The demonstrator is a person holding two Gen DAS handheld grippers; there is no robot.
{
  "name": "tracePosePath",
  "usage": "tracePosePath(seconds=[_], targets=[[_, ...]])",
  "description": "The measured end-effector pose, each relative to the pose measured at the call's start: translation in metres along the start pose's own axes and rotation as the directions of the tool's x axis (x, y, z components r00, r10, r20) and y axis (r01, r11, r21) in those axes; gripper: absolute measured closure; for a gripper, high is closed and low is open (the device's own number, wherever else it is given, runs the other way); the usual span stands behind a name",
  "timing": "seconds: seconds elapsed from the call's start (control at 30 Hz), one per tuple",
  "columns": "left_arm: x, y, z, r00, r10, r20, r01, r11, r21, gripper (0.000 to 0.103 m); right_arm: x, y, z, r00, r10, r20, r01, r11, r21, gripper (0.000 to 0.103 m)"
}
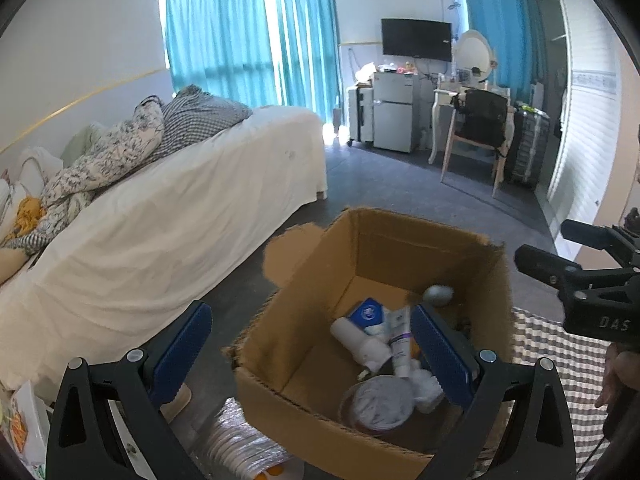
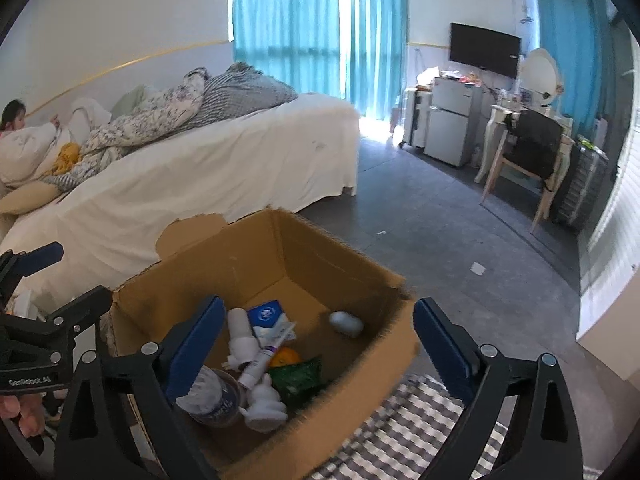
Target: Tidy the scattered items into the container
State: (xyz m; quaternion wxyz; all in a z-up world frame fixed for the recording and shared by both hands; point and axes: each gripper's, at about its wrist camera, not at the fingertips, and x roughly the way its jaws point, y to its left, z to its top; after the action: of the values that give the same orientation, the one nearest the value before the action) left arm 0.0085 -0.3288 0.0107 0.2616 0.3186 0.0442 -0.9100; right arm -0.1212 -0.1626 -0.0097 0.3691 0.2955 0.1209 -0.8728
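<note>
- Open brown cardboard box on dark floor beside white-sheeted bed; holds white bottle, blue packet, orange fruit, green pouch.
- Right gripper over box: jaws wide apart, nothing held.
- Left gripper: jaws spread wide, empty.

The cardboard box is matt brown with torn, rough edges. Inside it lie a glossy white plastic bottle and a shiny green packet. Beside the box, a woven checked mat.
</note>
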Motion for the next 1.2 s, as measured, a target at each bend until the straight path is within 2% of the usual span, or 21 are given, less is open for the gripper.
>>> tracePosePath(seconds=[0.2, 0.47, 0.6, 0.9, 1.2], targets=[[-0.016, -0.040, 0.004, 0.997, -0.074, 0.030, 0.073, 0.996, 0.044, 0.001, -0.054, -0.041, -0.014, 0.994, -0.106, 0.038, 0.104, 0.993, 0.050, 0.002], [-0.040, -0.107, 0.009, 0.978, -0.200, 0.062, 0.193, 0.976, 0.096, 0.001, -0.129, -0.104, -0.041, 0.964, -0.260, 0.059, 0.249, 0.956, 0.155, 0.000], [-0.056, -0.149, 0.007, 0.959, -0.274, 0.076, 0.262, 0.955, 0.138, 0.001, -0.167, -0.132, -0.057, 0.942, -0.331, 0.053, 0.313, 0.925, 0.214, 0.000], [-0.086, -0.226, -0.009, 0.911, -0.407, 0.066, 0.384, 0.896, 0.225, 0.001, -0.252, -0.180, -0.105, 0.874, -0.484, 0.030, 0.448, 0.829, 0.334, 0.000], [-0.117, -0.287, -0.030, 0.863, -0.504, 0.041, 0.470, 0.829, 0.304, 0.001, -0.311, -0.212, -0.157, 0.822, -0.569, -0.024, 0.518, 0.730, 0.446, 0.000]])
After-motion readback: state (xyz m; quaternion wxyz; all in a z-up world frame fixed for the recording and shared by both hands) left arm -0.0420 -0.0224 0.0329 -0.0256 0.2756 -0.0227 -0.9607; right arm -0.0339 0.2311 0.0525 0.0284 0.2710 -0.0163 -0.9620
